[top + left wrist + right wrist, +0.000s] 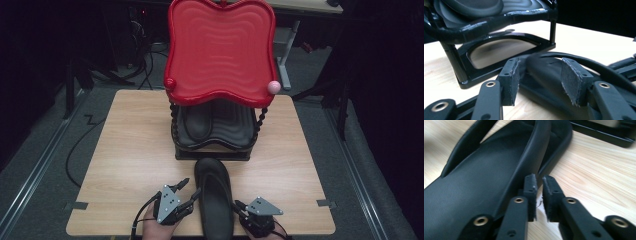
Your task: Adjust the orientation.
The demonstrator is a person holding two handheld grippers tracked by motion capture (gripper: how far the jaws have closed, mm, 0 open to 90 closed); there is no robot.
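A black flip-flop sandal lies lengthwise on the wooden table, its toe toward a two-tier rack. My left gripper is at the sandal's left side. In the left gripper view its jaws stand open, with the sandal's front and strap just beyond the pads. My right gripper is at the sandal's right edge. Its pads are a narrow gap apart with nothing between them, beside the sandal's sole. A second black sandal rests on the rack's lower black tray.
The rack's red wavy top tray overhangs the lower tier and has a pink ball knob at its right corner. The rack's black base frame stands just past the sandal's toe. Bare tabletop lies on both sides; the floor is dark.
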